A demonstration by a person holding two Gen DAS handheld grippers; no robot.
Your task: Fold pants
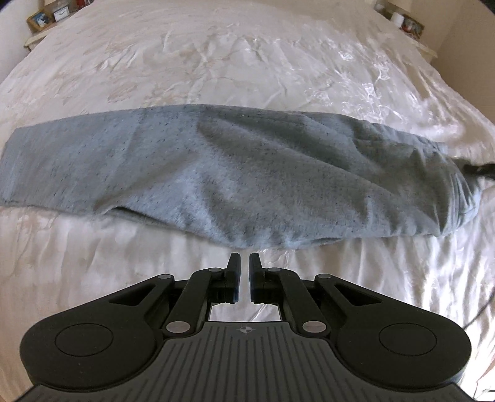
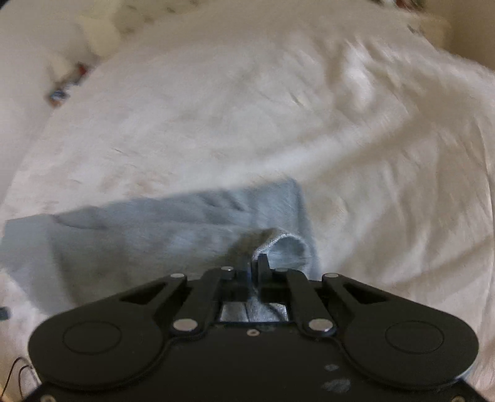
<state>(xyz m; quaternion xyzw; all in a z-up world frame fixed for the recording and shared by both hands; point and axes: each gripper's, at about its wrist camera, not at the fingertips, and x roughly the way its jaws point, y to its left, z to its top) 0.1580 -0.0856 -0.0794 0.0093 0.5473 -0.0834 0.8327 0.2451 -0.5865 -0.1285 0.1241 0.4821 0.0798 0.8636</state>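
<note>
On the bed (image 1: 247, 62): grey pants (image 1: 216, 173), laid left to right, legs stacked. Right tool (image 2: 258, 263) clamped on a cloth edge; we should lift it high and carry it flat across. Left tool (image 1: 244, 263) together, empty, angled steeply down just short of the near hem.

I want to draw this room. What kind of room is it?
Most likely a bedroom. A big bed with a shiny white bedspread fills the view, grey pants lie across it, and a shelf with picture frames sits behind.
</note>
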